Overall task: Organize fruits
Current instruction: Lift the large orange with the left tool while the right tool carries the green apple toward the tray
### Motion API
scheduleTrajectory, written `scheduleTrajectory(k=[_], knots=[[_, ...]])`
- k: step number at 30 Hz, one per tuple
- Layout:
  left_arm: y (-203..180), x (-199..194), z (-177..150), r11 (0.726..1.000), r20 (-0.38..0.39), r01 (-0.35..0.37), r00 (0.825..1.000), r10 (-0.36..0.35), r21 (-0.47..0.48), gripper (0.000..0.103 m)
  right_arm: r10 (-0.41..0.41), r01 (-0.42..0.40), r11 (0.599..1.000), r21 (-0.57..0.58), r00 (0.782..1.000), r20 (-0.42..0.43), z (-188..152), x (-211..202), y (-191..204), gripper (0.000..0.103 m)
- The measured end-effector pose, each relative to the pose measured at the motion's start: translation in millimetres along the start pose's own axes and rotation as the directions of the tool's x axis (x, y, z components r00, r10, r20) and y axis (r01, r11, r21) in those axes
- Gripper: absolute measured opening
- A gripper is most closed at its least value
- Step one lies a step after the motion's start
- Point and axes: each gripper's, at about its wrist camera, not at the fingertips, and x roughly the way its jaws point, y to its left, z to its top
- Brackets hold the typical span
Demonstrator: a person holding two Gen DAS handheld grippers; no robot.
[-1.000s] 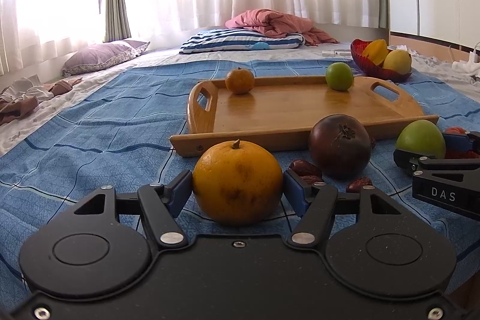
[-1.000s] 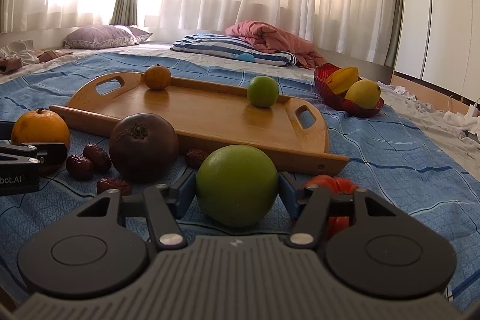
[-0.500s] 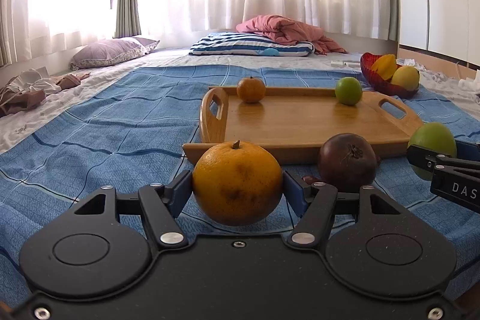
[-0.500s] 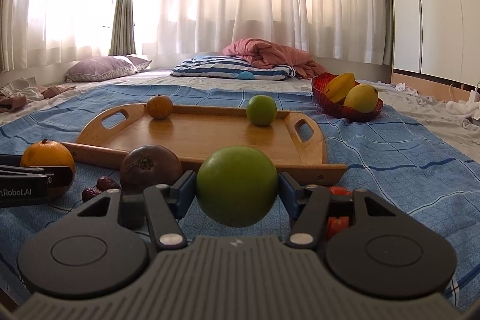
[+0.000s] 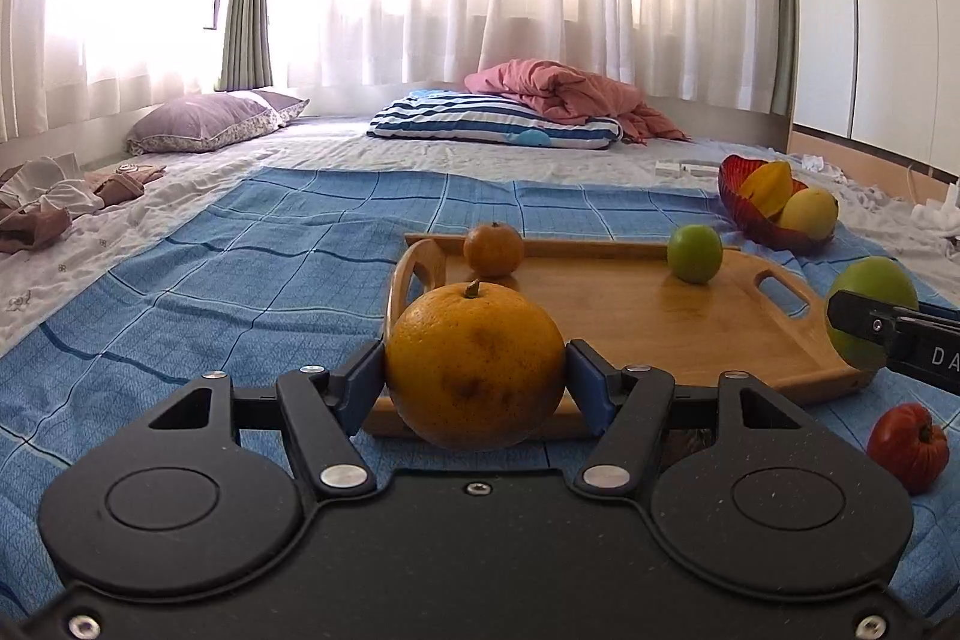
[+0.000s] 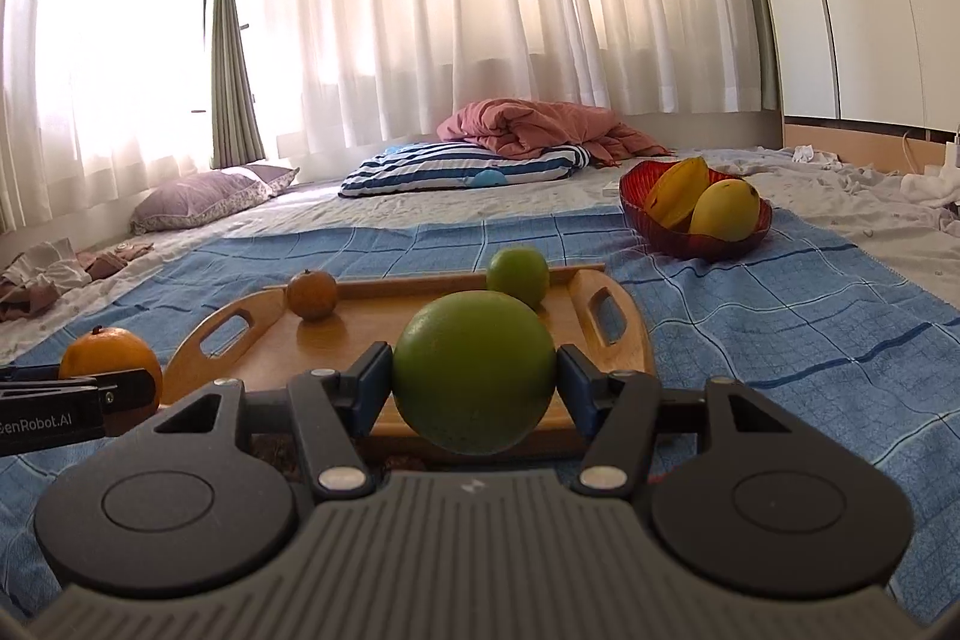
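Note:
My left gripper (image 5: 475, 370) is shut on a large orange (image 5: 474, 364), held up off the blue blanket in front of the wooden tray (image 5: 690, 334). In the right wrist view my right gripper (image 6: 473, 376) is shut on a big green fruit (image 6: 474, 370), also lifted near the tray's (image 6: 372, 316) front edge. On the tray sit a small tangerine (image 5: 493, 249) at the back left and a small green fruit (image 5: 695, 253) at the back right. The green fruit (image 5: 870, 298) in the right gripper shows at the right of the left wrist view, and the orange (image 6: 108, 358) at the left of the right wrist view.
A red tomato-like fruit (image 5: 909, 445) lies on the blanket (image 5: 240, 268) right of the tray. A red bowl (image 6: 696, 214) with yellow fruits stands behind the tray to the right. Pillows and a pink quilt (image 5: 564, 94) lie far back. Dark fruits by the tray front are mostly hidden.
Both grippers have risen off the blanket, carrying the orange and the green fruit, and come closer to the tray. The dark round fruit and dates dropped out of sight below.

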Motion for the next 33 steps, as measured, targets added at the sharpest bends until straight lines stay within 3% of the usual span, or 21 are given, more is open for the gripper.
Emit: scheduleTrajectory(k=[15,23,33], knots=[[17,44,60,0.992,-0.043,0.114,0.992,-0.117,-0.058,0.063,-0.008,0.011,0.998,0.059,0.999,-0.051,60,57,-35,0.062],[6,91,72,0.987,-0.120,0.128,0.983,-0.139,-0.092,0.063,0.013,0.009,0.989,0.145,0.988,-0.151,76,105,-54,0.062],[2,143,71,0.990,-0.167,0.085,0.980,-0.104,-0.115,0.063,0.041,0.001,0.987,0.161,0.966,-0.257,81,158,-69,0.062]])
